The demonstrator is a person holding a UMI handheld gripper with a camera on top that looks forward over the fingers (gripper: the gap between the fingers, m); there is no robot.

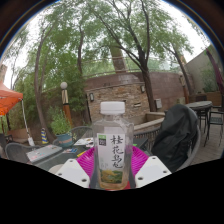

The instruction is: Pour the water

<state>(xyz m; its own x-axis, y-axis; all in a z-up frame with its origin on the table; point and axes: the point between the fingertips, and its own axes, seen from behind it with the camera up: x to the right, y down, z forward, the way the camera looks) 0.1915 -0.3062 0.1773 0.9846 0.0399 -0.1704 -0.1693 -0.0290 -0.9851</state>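
Note:
A clear plastic bottle (113, 145) with a white cap and a green-and-white label with dark characters stands upright between my fingers. My gripper (112, 163) is shut on the bottle: both pink pads (88, 160) press against its sides at label height. The bottle is raised above the table, its cap reaching up before the stone wall. The bottle's base is hidden below the fingers.
A table (45, 152) with a small bottle and other items lies to the left. A black bag or jacket (176, 135) rests on a chair to the right. Beyond stand a stone wall (115, 90), trees and an orange parasol (8, 98).

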